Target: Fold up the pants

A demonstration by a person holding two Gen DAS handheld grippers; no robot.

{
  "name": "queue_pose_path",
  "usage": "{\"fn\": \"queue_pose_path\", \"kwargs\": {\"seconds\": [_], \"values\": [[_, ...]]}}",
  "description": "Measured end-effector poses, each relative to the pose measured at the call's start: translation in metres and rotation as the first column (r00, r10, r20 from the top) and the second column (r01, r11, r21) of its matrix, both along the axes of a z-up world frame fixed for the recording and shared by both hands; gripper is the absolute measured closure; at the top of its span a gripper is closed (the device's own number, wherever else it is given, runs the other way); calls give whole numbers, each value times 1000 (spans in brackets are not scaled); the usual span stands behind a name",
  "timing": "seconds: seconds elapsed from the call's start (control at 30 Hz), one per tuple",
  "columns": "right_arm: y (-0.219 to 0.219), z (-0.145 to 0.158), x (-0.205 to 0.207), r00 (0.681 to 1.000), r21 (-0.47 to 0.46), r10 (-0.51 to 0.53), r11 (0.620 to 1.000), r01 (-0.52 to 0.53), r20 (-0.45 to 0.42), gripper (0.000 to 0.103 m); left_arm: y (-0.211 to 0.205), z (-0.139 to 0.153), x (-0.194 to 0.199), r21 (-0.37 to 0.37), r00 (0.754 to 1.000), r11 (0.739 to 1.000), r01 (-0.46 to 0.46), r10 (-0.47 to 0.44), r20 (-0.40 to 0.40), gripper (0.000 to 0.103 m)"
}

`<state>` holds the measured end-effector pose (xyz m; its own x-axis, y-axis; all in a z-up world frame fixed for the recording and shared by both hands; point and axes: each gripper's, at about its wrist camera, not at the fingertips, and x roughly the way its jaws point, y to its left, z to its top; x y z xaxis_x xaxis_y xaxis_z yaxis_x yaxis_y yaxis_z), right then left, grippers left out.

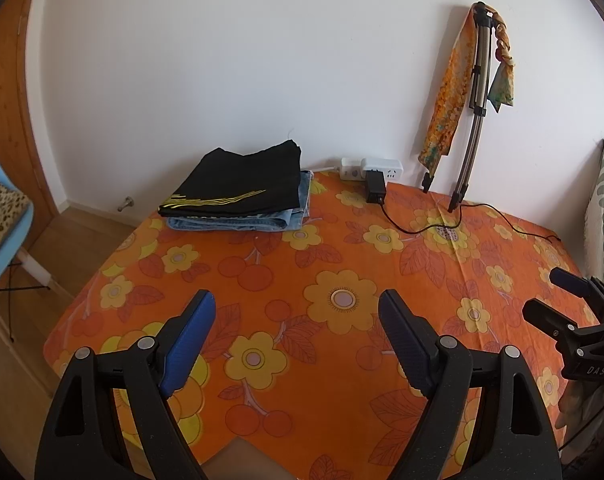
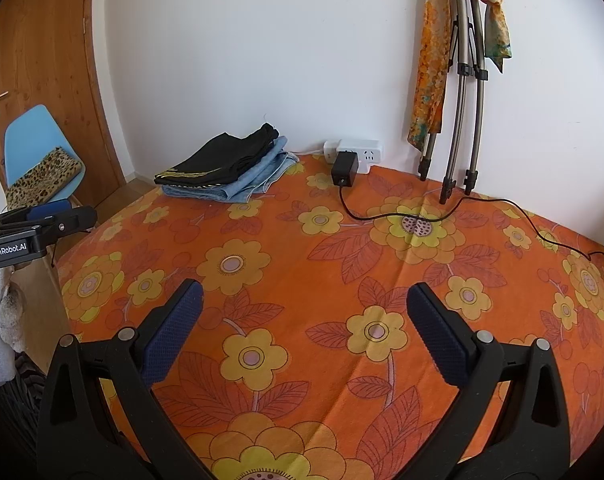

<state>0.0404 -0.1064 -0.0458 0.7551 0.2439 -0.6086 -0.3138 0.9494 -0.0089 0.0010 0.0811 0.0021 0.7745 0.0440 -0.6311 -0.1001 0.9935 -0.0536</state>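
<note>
Folded black pants with yellow stripes (image 1: 238, 186) lie on top of folded blue jeans (image 1: 238, 222) at the far left of the orange flowered table (image 1: 341, 248). The stack also shows in the right wrist view, black pants (image 2: 218, 164) over jeans (image 2: 254, 184). My left gripper (image 1: 296, 304) is open and empty above the near table, well short of the stack. My right gripper (image 2: 303, 294) is open and empty above the cloth. Each gripper shows in the other's view, the right one (image 1: 561, 300) and the left one (image 2: 58, 216).
A white power strip (image 1: 371, 168) with a black adapter (image 1: 375, 188) sits at the wall; its cable (image 1: 441, 228) runs right across the cloth. A tripod with scarves (image 1: 473, 104) leans on the wall. A blue chair (image 2: 38, 152) and wooden door (image 2: 42, 40) stand left.
</note>
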Motion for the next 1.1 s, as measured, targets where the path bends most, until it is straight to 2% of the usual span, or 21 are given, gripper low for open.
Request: {"fn": "queue_pose_path", "kwargs": {"seconds": [1.1], "values": [[0, -1, -1, 1000, 1, 4, 1000, -4, -2, 0, 2, 2, 0, 8, 1000, 1000, -2, 2, 14, 19]]}}
